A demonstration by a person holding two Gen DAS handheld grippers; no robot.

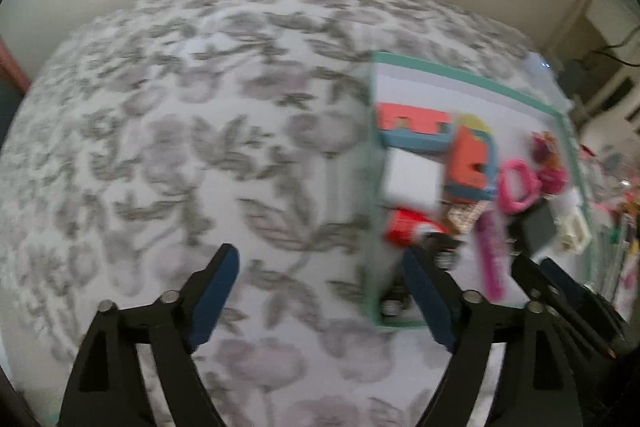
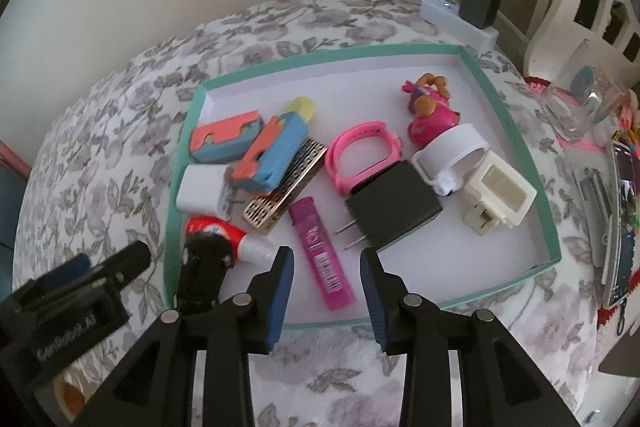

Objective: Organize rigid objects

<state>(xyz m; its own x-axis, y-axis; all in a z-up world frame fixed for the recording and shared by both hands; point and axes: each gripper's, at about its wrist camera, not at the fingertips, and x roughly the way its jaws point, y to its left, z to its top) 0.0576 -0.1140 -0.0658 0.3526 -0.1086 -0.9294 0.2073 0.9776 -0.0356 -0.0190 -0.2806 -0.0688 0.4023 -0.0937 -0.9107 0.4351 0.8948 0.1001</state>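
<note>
A teal-rimmed white tray (image 2: 516,131) lies on the floral bedspread (image 1: 180,127) and holds several small items. Among them are a pink tube (image 2: 320,251), a black plug (image 2: 394,207), a white adapter (image 2: 498,193), a pink band (image 2: 360,155), a gold clip (image 2: 286,187) and a red-and-white tube (image 2: 224,233). My right gripper (image 2: 326,257) hangs open over the tray's near side, the pink tube lying between its fingers untouched. My left gripper (image 1: 320,259) stands wide open and empty at the tray's left rim (image 1: 374,187), one finger above the red-and-white tube (image 1: 408,227).
A white power strip (image 2: 460,19) with a black adapter (image 2: 480,3) lies beyond the tray's far corner. To the right are a clear container (image 2: 580,103) and a phone (image 2: 622,219). Left of the tray the bedspread stretches to a beige wall.
</note>
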